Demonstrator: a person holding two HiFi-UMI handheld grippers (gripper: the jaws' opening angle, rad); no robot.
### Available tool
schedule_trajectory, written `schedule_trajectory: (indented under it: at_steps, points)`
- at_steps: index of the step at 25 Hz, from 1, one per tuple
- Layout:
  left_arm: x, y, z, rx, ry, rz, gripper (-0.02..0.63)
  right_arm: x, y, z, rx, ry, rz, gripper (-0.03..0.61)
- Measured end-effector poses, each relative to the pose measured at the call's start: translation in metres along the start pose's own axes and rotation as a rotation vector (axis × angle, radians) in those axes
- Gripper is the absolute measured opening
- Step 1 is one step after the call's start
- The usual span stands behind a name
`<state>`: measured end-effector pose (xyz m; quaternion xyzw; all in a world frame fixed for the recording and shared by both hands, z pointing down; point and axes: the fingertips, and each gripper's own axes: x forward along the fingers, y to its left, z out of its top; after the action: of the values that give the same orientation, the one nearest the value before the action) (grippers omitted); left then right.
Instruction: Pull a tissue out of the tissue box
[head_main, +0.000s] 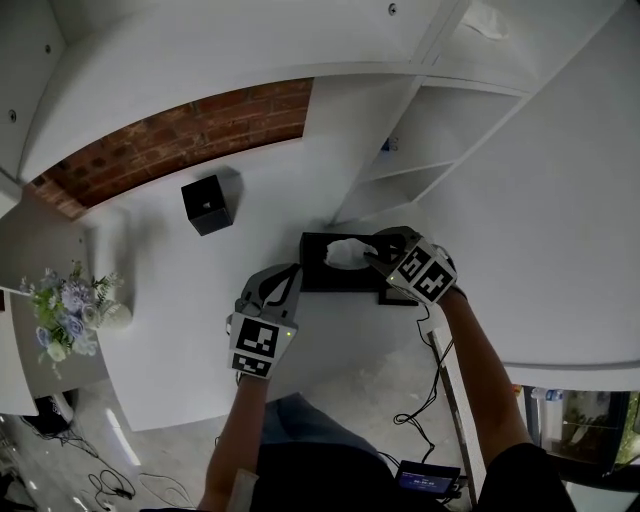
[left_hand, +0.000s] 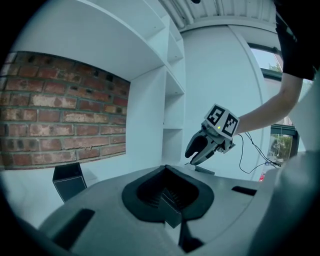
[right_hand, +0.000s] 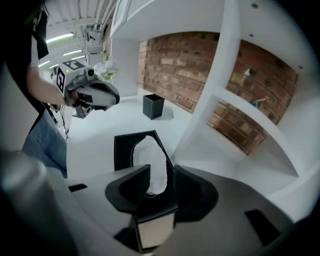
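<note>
A black tissue box (head_main: 322, 270) lies on the white table, with white tissue (head_main: 347, 254) showing in its oval opening. My right gripper (head_main: 378, 256) hovers over the box's right end, open. In the right gripper view the box (right_hand: 125, 145) and its tissue (right_hand: 153, 162) lie between and just beyond the spread jaws of the right gripper (right_hand: 162, 177). My left gripper (head_main: 283, 287) sits left of the box, apart from it. Its jaws look shut on nothing in the left gripper view, where the left gripper (left_hand: 170, 200) faces the right gripper (left_hand: 199, 152).
A small black cube (head_main: 207, 204) stands on the table at the back left. A flower bunch (head_main: 68, 312) lies at the far left. White shelving (head_main: 420, 150) rises right behind the box, and a brick wall (head_main: 170, 140) backs the table. Cables (head_main: 425, 400) trail on the floor.
</note>
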<state>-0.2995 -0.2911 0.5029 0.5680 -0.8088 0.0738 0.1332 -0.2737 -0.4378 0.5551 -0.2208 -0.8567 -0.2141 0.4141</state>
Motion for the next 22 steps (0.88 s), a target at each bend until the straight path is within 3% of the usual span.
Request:
schedule_trajectory:
  at_steps: [4,8,10,15,22]
  points:
    - [-0.006,0.003,-0.005,0.000,0.009,0.012,0.009,0.017,0.005,-0.017,-0.067,0.116,0.051,0.143]
    - [-0.011,0.007,-0.007,-0.010,0.009,0.022,0.009,0.030,0.008,-0.026,-0.084,0.165,0.076,0.143]
    - [-0.012,0.008,-0.008,-0.013,0.009,0.026,0.009,0.034,0.009,-0.028,-0.074,0.172,0.076,0.131]
    - [-0.015,0.011,-0.011,-0.017,0.014,0.031,0.009,0.034,0.010,-0.024,-0.078,0.166,0.049,0.030]
    - [-0.016,0.011,-0.010,-0.018,0.011,0.030,0.009,0.031,0.010,-0.020,-0.109,0.154,0.009,0.006]
